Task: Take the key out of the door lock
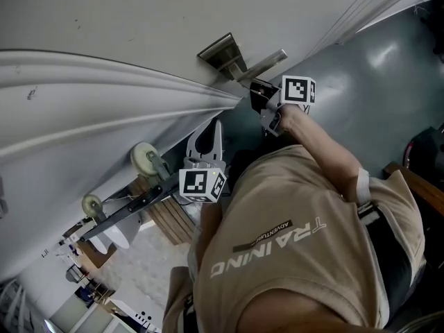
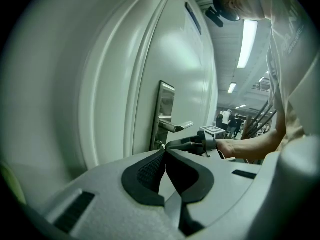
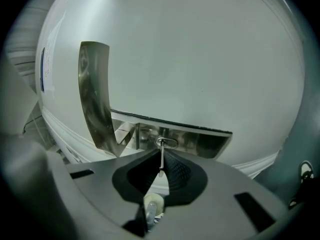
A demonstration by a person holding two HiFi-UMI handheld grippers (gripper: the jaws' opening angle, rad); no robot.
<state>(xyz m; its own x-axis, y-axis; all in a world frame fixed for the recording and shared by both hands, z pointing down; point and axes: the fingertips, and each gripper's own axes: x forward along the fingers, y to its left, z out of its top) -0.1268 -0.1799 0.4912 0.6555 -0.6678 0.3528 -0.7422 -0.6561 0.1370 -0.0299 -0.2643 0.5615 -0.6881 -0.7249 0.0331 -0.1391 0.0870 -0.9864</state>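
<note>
One key (image 3: 161,163) in lock (image 3: 168,143) — right gripper (image 3: 161,153) clamping

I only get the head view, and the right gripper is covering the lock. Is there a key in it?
Observer: Yes. The right gripper view shows the key sticking out of the keyhole in the metal plate.
Operator: Has the gripper got it?
Observer: The right gripper has its jaws pressed on the key from both sides.
Operator: What about the other one?
Observer: The left gripper view shows the left gripper with its jaws together and nothing between them.
</note>
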